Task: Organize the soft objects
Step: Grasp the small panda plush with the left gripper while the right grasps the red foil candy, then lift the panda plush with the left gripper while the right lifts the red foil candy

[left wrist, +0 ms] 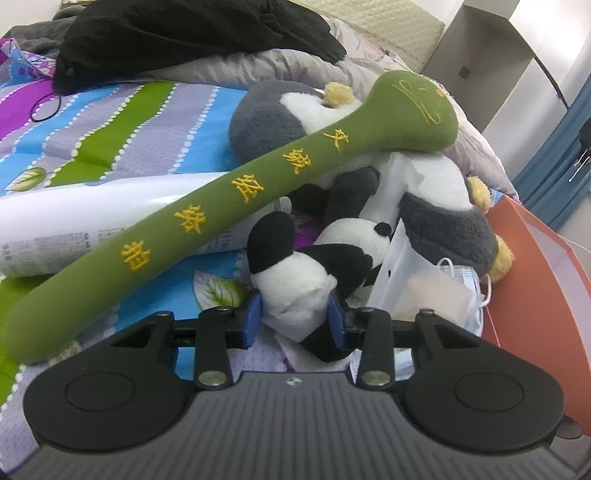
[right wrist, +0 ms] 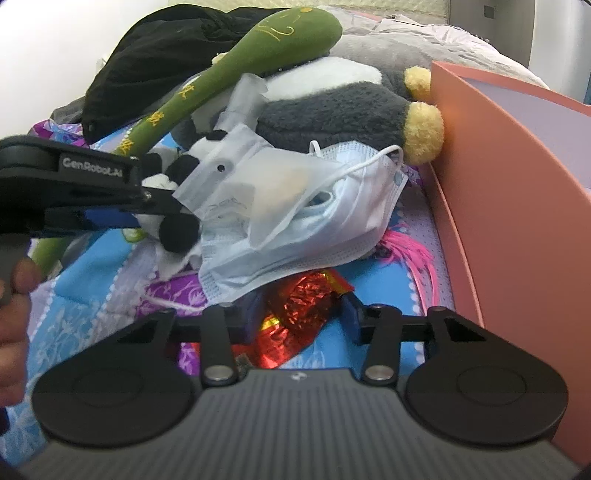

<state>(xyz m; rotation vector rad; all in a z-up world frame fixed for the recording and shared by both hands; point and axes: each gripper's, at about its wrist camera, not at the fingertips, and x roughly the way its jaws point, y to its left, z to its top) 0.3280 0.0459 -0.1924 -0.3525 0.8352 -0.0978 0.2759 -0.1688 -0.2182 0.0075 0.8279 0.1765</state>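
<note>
Setting: a home bedroom. I'm working over a bed with a striped floral bedsheet (left wrist: 122, 122) and a rumpled grey duvet (left wrist: 229, 62). Plush toys lie heaped on it: a panda (left wrist: 295, 273), a grey-and-white one (left wrist: 269, 118). Black clothing (left wrist: 177, 33) is dumped near the padded headboard (left wrist: 391, 26); blue curtain (left wrist: 554, 158) to one side.

A bed (left wrist: 110, 122) with a bright striped sheet, a white wall (left wrist: 535, 81) behind, and a blue curtain (left wrist: 554, 155).
</note>
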